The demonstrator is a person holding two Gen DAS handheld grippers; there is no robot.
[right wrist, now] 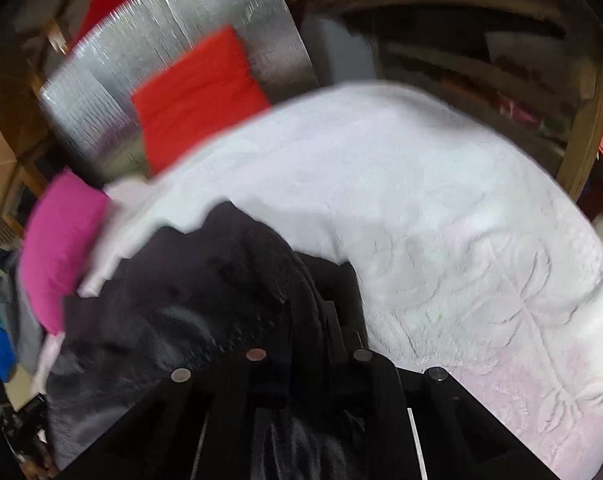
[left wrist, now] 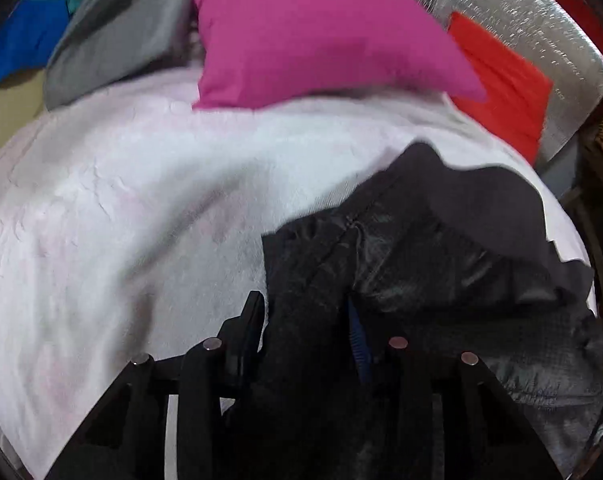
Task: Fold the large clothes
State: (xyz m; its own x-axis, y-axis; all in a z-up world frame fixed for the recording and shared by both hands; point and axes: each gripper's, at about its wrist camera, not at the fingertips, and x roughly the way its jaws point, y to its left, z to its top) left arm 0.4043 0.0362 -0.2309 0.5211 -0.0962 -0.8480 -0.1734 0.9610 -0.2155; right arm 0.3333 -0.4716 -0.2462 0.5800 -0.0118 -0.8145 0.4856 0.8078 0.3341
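White, embossed bedding covers the whole work surface, its raised leaf-like pattern showing clearly on the side nearest the right gripper, and on it lies the black garment, a dark jacket-like piece with a shiny quilted lining and a matte outer layer, bunched rather than flat. It sits at the near edge of the bedding, between the two tools. The left gripper has a thick fold of that garment packed between its fingers, so it is clamped on cloth; a strip of blue padding shows on the inner face of one finger. In the right wrist view the garment rises in a heap over the fingers and fills the gap between them, so that gripper grips the fabric too, though the tips themselves are buried. Farther back on the bedding rests a magenta pillow, touching a grey garment on one side, with a folded red cloth just beside it on the other. Blue and teal clothes are piled beyond the grey one. Behind the red cloth a silver, foil-like sheet spreads out. Wooden furniture with cluttered shelves stands past the far edge of the bedding. Both views are motion-blurred.
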